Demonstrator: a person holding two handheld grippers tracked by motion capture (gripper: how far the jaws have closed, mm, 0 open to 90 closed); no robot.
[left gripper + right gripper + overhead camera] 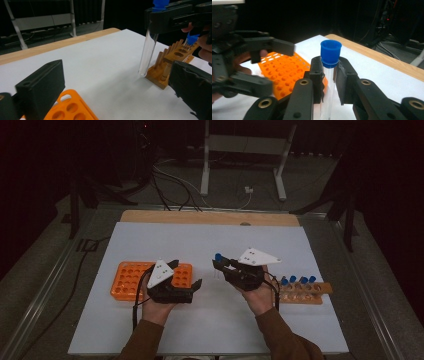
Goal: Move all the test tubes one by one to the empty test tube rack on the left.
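Bare bench (210,245) lies open between the orange rack (129,279) and the wooden rack (305,294) — broad room to pass. The wooden rack's blue-capped tubes (298,280) stand upright — an obstacle at the right.

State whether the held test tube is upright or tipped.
Upright: the test tube hangs vertically, blue cap on top, clamped in the right gripper.

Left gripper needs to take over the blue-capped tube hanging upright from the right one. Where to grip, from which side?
Grip the bare glass below the right gripper, coming in level from the orange rack side. The tube hangs upright, its cap and neck already clamped.
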